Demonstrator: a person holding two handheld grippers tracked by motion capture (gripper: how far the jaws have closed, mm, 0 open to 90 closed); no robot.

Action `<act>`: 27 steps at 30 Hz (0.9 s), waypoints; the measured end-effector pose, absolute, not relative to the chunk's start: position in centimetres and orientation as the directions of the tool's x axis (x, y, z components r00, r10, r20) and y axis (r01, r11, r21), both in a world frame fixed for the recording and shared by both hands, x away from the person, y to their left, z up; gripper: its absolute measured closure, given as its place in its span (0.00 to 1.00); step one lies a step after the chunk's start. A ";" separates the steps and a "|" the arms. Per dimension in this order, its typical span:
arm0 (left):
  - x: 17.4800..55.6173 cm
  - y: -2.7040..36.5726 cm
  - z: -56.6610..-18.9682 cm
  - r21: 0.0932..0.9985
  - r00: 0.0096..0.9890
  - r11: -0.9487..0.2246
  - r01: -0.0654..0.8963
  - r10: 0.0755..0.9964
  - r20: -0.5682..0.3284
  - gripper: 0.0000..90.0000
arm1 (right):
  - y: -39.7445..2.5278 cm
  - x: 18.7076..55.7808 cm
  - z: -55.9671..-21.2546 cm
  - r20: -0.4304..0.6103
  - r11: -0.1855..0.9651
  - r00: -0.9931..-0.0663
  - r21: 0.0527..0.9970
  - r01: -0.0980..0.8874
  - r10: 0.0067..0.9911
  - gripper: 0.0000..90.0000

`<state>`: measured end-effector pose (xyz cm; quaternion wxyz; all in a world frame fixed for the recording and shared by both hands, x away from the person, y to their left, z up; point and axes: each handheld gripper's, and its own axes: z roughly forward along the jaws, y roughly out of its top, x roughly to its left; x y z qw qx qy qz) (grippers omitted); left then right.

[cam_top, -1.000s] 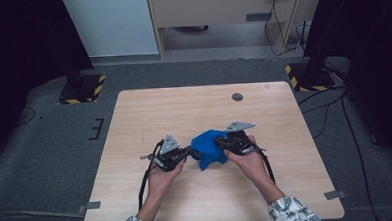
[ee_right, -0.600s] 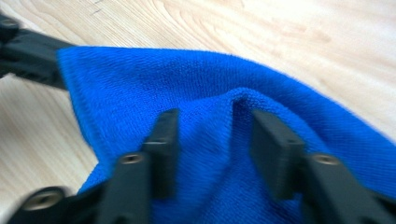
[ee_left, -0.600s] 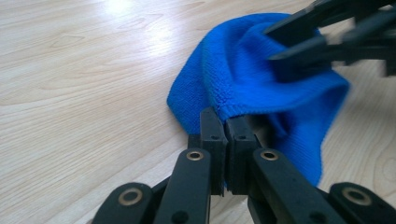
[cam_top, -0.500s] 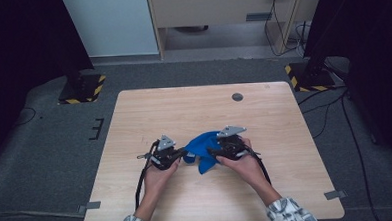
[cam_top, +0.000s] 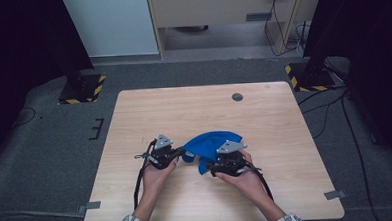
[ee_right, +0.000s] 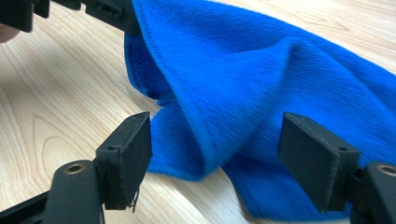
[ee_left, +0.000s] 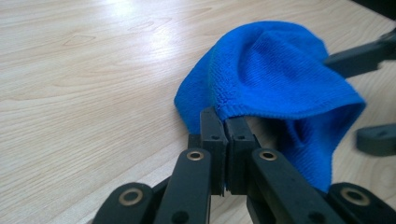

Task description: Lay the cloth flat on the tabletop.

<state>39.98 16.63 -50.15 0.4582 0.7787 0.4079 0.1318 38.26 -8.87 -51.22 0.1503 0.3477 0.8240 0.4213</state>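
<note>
Blue microfibre cloth (cam_top: 211,145) lies bunched on the wooden desk (cam_top: 264,117), toward 6 o'clock. At its 9 o'clock edge, the left gripper (ee_left: 226,126) pinches the hem tightly. At 5 o'clock, the right gripper (ee_right: 215,140) is spread wide around a fold.

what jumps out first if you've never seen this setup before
The bright blue cloth stands out, bunched near the middle of the pale wooden table. The left hand-held gripper is shut on the cloth's hem and lifts that edge, while the right hand-held gripper stands open with the cloth's folds between its jaws. A small dark round disc sits alone near the table's far edge.
</note>
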 end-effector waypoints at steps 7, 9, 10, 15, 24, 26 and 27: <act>39.7 17.5 -49.2 0.837 0.632 -0.205 0.507 0.749 -0.199 0.98 | -8.0 39.0 -51.7 0.027 0.381 -0.685 0.814 0.438 0.728 0.50; 39.7 17.8 -48.9 0.842 0.631 -0.186 0.506 0.745 -0.215 0.98 | -8.3 39.1 -51.5 0.038 0.359 -0.681 0.828 0.431 0.731 0.64; 39.6 18.0 -48.8 0.845 0.628 -0.177 0.505 0.747 -0.219 0.98 | -8.5 39.1 -51.3 0.041 0.352 -0.684 0.834 0.425 0.729 0.68; 39.5 18.5 -48.3 0.854 0.622 -0.155 0.497 0.750 -0.226 0.98 | -9.5 39.1 -50.2 0.060 0.323 -0.674 0.845 0.427 0.736 0.78; 39.3 17.9 -48.1 0.851 0.626 -0.224 0.476 0.765 -0.149 0.90 | -10.8 38.2 -46.8 0.053 0.313 -0.710 0.873 0.373 0.702 0.97; 39.5 17.7 -48.4 0.847 0.620 -0.234 0.477 0.773 -0.136 0.87 | -10.9 38.2 -46.5 0.048 0.318 -0.714 0.873 0.370 0.699 0.97; 39.6 17.5 -48.7 0.844 0.615 -0.242 0.478 0.778 -0.125 0.83 | -10.9 38.3 -46.3 0.048 0.317 -0.714 0.873 0.369 0.699 0.97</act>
